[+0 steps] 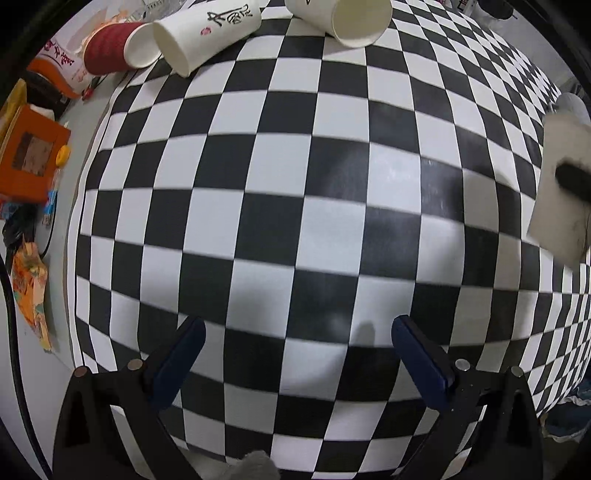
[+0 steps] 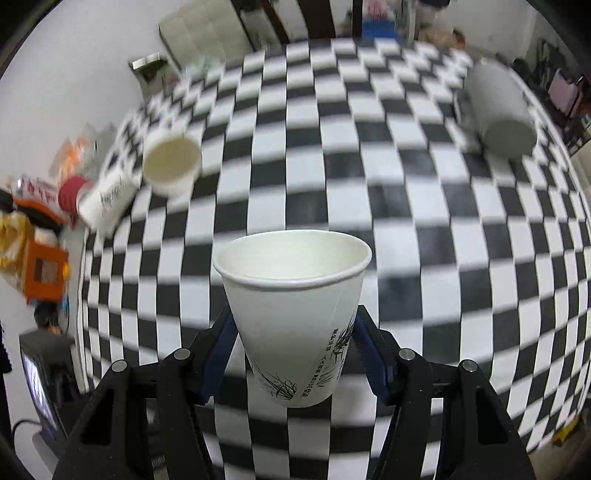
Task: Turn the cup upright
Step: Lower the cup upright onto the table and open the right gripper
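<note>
Left wrist view: the left hand-held gripper (image 1: 297, 334) has its two blue-padded fingers (image 1: 177, 360) spread wide with nothing between them, over the black-and-white chequered bench (image 1: 280, 206). At 11 to 12 o'clock three paper cups lie on their sides: one red ribbed paper cup (image 1: 114, 46), one white paper cup with black calligraphy (image 1: 207, 33) just beside it, and one plain white paper cup (image 1: 343, 18) with its mouth facing the camera. At 3 o'clock, blurred at the edge, is one white paper cup with black grass print (image 1: 561, 184), with a dark finger across it. One orange box (image 1: 31, 158) and other packets sit off the chequered cover at 9 o'clock.

Right wrist view: the right hand-held gripper (image 2: 293, 338) is closed on the white paper cup with black grass print (image 2: 295, 314), one blue pad on each side of its lower wall. The cup is at 6 o'clock, mouth up and roughly upright; whether its base touches the bench (image 2: 424, 221) I cannot tell. The same three cups lie tipped at 9 to 10 o'clock: the plain white paper cup (image 2: 171, 162), the calligraphy cup (image 2: 109, 195), the red ribbed cup (image 2: 70, 194). One grey cylinder (image 2: 496, 110) lies on its side at 2 o'clock
</note>
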